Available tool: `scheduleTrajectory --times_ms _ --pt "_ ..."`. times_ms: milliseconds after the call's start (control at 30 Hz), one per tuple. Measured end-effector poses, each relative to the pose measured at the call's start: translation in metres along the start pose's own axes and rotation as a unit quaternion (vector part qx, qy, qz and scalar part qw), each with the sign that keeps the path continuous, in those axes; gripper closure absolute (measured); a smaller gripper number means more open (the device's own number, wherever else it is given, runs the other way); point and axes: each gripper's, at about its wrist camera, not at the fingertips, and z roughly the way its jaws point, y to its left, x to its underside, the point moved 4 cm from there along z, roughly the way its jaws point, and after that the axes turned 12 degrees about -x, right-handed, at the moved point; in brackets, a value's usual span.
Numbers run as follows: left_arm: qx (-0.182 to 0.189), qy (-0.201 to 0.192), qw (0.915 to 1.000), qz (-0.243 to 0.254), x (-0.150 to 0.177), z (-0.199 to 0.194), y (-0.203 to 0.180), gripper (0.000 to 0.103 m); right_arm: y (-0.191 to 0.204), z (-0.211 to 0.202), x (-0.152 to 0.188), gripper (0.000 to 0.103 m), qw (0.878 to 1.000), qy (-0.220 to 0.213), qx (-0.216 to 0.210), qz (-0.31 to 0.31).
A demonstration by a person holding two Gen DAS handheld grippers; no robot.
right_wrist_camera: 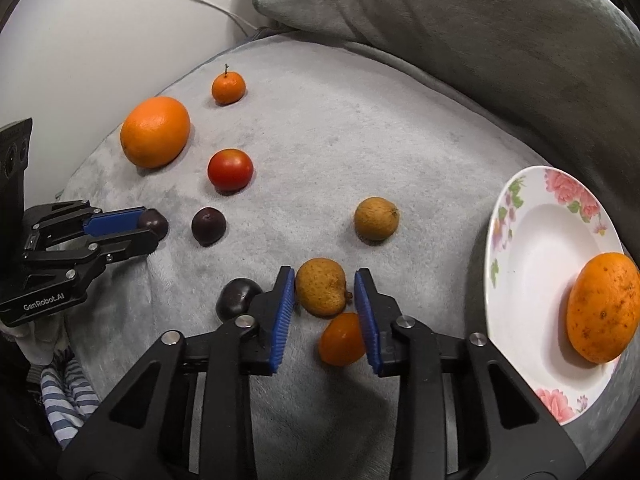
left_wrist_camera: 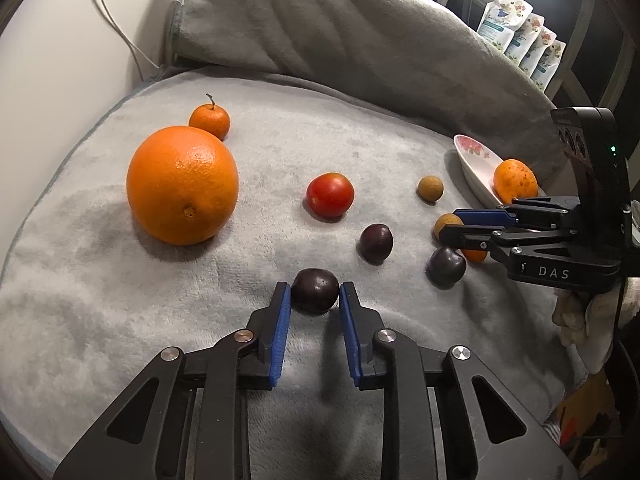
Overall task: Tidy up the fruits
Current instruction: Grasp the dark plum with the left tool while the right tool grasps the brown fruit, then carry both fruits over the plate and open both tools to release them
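both sets of fingers are clenched: left gripper (left_wrist_camera: 315, 289) on a glossy dark plum (left_wrist_camera: 315, 290) at lower centre, right gripper (right_wrist_camera: 325, 285) on a rough tan longan (right_wrist_camera: 321, 287). pickup looks done; next likely a lift toward the floral plate (right_wrist_camera: 532, 248) at right, off the fuzzy grey blanket (right_wrist_camera: 360, 128).

A big orange (left_wrist_camera: 182, 185) and mandarin (left_wrist_camera: 209, 121) lie together; a tomato (left_wrist_camera: 330, 194), three dark plums (left_wrist_camera: 314, 290) and two brown longans (right_wrist_camera: 376, 218) lie scattered; a speckled orange (right_wrist_camera: 603, 306) sits on the floral plate (right_wrist_camera: 532, 240).
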Motion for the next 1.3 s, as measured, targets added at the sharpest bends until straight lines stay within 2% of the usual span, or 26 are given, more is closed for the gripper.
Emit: scheduleTrajectory --times_ms 233,767,1000,1300 --pt "0.002 -0.002 1.0 -0.003 0.0 -0.001 0.0 0.081 0.0 -0.005 -0.001 0.073 1.0 -0.013 -0.007 0.009" --pt "0.037 -0.018 0.999 -0.019 -0.011 -0.021 -0.001 0.081 -0.006 -0.05 0.0 0.073 0.994 -0.093 -0.02 0.049" --pt "0.053 -0.034 0.9979 -0.012 -0.023 -0.031 -0.015 0.081 -0.015 -0.077 0.01 0.073 0.99 -0.126 -0.012 0.069" --pt "0.082 -0.05 0.9953 0.013 -0.044 -0.033 -0.051 0.081 -0.036 -0.112 0.033 0.073 0.982 -0.156 0.024 0.102"
